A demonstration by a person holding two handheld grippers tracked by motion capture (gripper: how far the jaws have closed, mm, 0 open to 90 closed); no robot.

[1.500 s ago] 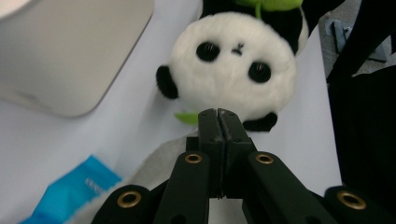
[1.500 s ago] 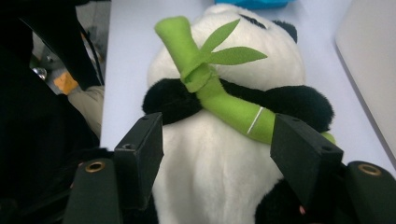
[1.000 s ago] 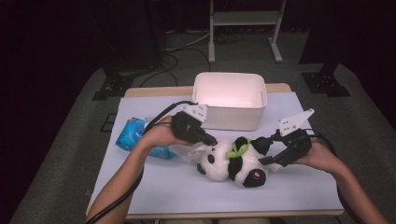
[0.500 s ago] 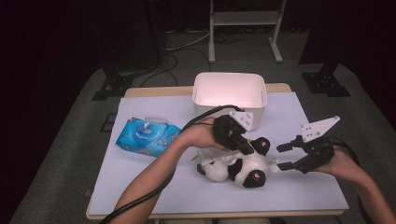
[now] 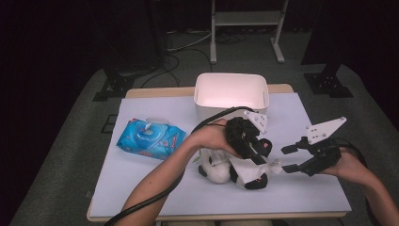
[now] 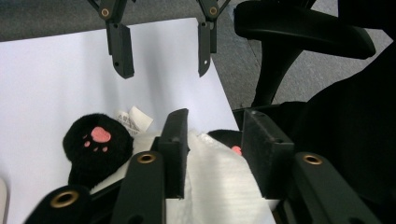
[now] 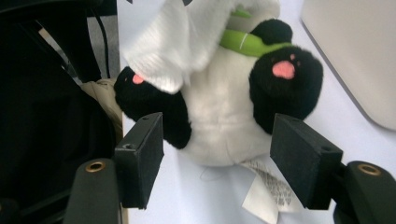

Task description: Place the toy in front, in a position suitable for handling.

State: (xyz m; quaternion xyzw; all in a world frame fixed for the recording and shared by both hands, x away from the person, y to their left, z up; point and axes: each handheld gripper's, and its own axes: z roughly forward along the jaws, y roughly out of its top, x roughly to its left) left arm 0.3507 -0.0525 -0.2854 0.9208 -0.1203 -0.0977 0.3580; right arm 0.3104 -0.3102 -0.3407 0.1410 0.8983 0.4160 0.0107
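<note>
One panda [image 5: 235, 172] under left gripper [image 5: 256, 153].

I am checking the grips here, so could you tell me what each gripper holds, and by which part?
The left gripper has a white wipe between its jaws, over the panda toy; whether the pads press it cannot be told. The right gripper is open, holding nothing.

Plush panda [image 5: 221, 169], black and white with pink paw pads and a green collar, is lying near the table's middle, a white wipe [image 5: 256, 168] draping over its belly.
</note>
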